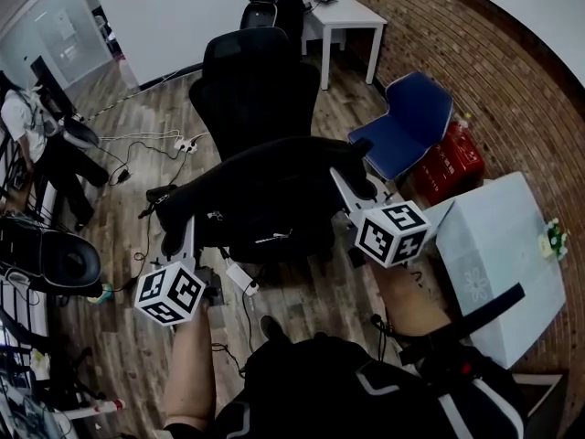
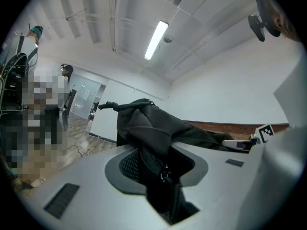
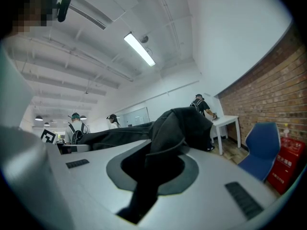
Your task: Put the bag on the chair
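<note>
Head view shows a soft black fabric bag (image 1: 265, 199) stretched between the two grippers, in front of the backrest of a black high-backed office chair (image 1: 251, 80) and over its seat; whether it touches the seat cannot be told. The left gripper (image 1: 187, 238) has its fingers clenched on a zippered fold at the bag's left end. The right gripper (image 1: 345, 188) has its fingers clamped tight on fabric at the right end. A blue plastic chair (image 1: 411, 122) stands near the brick wall (image 1: 494, 71), to the right of the bag.
</note>
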A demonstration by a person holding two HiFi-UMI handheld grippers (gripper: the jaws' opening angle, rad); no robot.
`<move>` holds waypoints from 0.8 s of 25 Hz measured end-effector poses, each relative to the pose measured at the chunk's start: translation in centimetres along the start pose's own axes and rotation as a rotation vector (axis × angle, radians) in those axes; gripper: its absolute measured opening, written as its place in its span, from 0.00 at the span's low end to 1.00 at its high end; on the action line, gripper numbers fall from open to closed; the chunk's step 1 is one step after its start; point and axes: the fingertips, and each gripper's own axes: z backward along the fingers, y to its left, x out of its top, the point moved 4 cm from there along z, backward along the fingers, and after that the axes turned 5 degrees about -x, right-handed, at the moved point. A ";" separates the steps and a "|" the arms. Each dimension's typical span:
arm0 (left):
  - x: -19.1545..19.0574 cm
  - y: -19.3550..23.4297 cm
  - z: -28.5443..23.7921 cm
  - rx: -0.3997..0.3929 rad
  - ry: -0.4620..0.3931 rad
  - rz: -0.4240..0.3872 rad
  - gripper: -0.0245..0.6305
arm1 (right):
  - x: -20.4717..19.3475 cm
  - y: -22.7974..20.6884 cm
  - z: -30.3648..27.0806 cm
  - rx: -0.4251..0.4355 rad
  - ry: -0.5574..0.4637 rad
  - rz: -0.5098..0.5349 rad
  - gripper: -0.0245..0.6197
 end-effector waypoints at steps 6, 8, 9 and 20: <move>1.0 4.1 -3.5 -0.052 0.019 0.003 0.24 | -0.2 1.1 -3.9 -0.055 -0.007 -0.003 0.11; 1.1 5.2 -4.6 -0.072 0.028 0.006 0.24 | -0.3 1.3 -4.9 -0.077 -0.010 -0.005 0.11; 1.1 5.7 -5.1 -0.080 0.032 0.008 0.24 | -0.3 1.4 -5.3 -0.087 -0.012 -0.005 0.11; 1.6 11.6 -8.8 -0.141 0.062 0.014 0.24 | -1.8 3.3 -10.4 -0.168 -0.014 -0.014 0.11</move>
